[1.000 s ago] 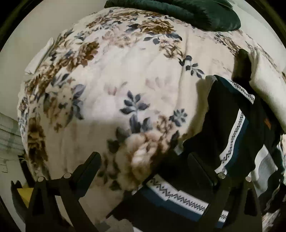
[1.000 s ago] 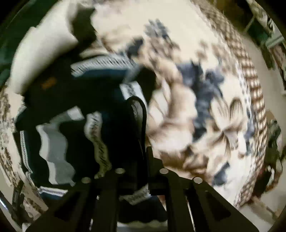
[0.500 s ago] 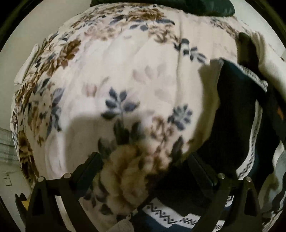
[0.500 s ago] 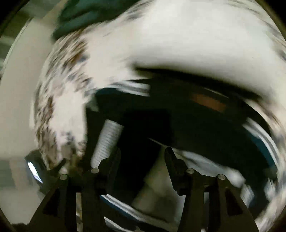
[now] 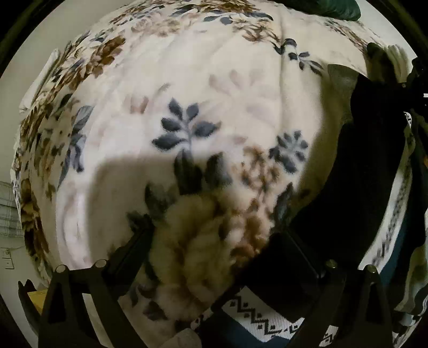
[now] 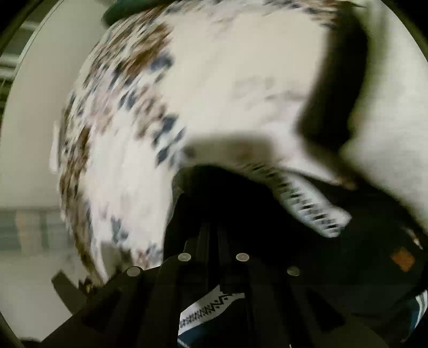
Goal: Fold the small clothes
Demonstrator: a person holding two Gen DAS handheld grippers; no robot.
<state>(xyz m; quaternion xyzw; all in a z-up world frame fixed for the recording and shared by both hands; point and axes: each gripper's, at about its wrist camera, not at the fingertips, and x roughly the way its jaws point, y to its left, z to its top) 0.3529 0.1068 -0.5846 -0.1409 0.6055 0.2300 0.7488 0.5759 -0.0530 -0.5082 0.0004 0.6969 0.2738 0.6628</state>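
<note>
A dark garment point(image 5: 369, 174) with white zigzag bands point(image 5: 267, 318) lies on a floral blanket point(image 5: 187, 93), at the right and bottom of the left wrist view. My left gripper point(image 5: 214, 238) hangs open close above the blanket; its right finger overlaps the garment's edge and nothing is between the fingers. In the blurred right wrist view my right gripper point(image 6: 212, 227) is shut at a corner of the garment point(image 6: 347, 267), and dark fabric seems pinched at its tips. A white band point(image 6: 307, 208) and an orange label point(image 6: 402, 258) show beside it.
The blanket point(image 6: 214, 80) covers a bed that drops off to the left toward a pale floor. A dark green cushion point(image 5: 334, 8) lies at the far end. A white cloth point(image 6: 388, 120) and a dark strip point(image 6: 337, 93) lie beyond the garment on the right.
The left gripper has sunk closer to the blanket. The right gripper let go of a fold, swung across the garment while rolling, opened, then shut at its corner. The garment's banded side is now folded under.
</note>
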